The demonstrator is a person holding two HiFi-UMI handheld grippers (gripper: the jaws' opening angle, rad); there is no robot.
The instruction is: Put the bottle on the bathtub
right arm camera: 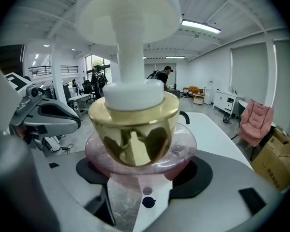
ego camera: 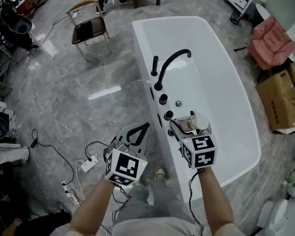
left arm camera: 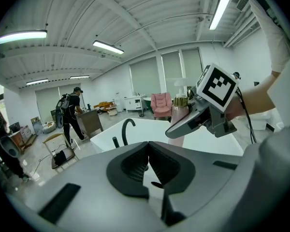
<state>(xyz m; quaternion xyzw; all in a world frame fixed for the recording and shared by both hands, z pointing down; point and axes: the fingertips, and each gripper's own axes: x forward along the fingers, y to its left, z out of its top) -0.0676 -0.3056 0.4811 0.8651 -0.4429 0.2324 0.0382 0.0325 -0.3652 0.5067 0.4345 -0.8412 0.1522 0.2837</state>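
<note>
Two grippers: left gripper (ego camera: 137, 132) over the floor (ego camera: 64, 107), right gripper (ego camera: 184, 127) at the bathtub (ego camera: 226, 92) rim.
Left jaws: pressed together, nothing between.
Right jaws: clamped on the pink bottle (right arm camera: 135, 134).
Bottle: upright, over the rim near the black knobs (ego camera: 163, 99).

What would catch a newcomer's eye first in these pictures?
The big white bathtub with its curved black faucet fills the middle of the head view. At its faucet-side edge, the right tool grips a pink pump bottle with a gold collar, which looms large in the right gripper view. The left tool is shut and empty beside the tub.
</note>
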